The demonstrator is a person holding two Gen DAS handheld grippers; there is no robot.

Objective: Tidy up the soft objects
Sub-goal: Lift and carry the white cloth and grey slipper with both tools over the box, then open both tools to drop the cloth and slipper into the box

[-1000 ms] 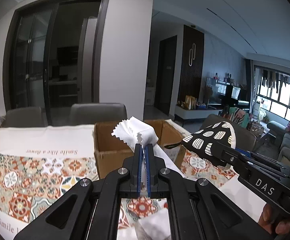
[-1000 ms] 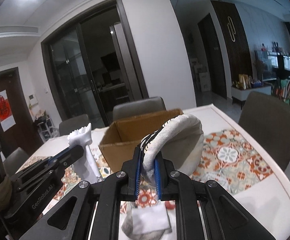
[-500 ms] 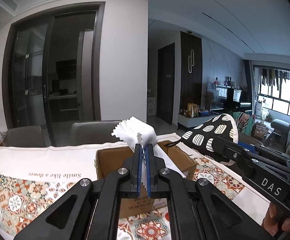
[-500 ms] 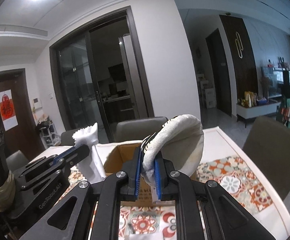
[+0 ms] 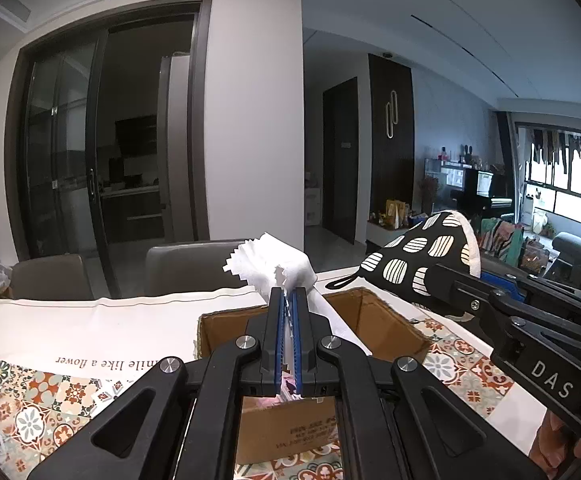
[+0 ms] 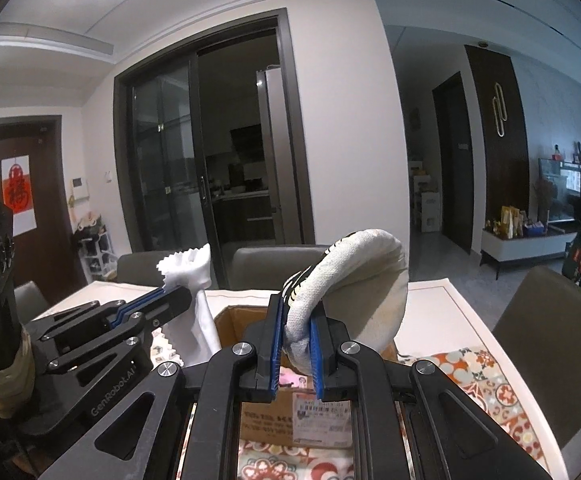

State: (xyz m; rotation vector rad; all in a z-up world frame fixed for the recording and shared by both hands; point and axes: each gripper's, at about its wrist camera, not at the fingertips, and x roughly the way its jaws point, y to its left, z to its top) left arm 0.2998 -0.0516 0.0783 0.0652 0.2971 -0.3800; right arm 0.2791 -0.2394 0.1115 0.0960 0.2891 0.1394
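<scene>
Up above the open cardboard box [image 5: 374, 322], both grippers carry soft things. The left gripper [image 5: 289, 300] is clenched on a white cloth [image 5: 278, 262] with a zigzag-cut edge; the cloth bunches above the blue pads and a strip of it hangs down toward the box. From the right wrist view the same cloth [image 6: 194, 268] shows left of the box, pinched in the left gripper [image 6: 170, 292]. The right gripper [image 6: 295, 316] is grasping an oven mitt [image 6: 362, 280], whose pale lining faces this camera and arches over the box's [image 6: 230, 320] far right part. In the left wrist view the mitt [image 5: 422, 252] shows its black side with cream ovals, held at the right, just above the box's right corner. The box stands on a surface [image 5: 50, 392] covered by a patterned tile-print cloth. Grey chairs [image 5: 194, 268] stand at the far edge.
</scene>
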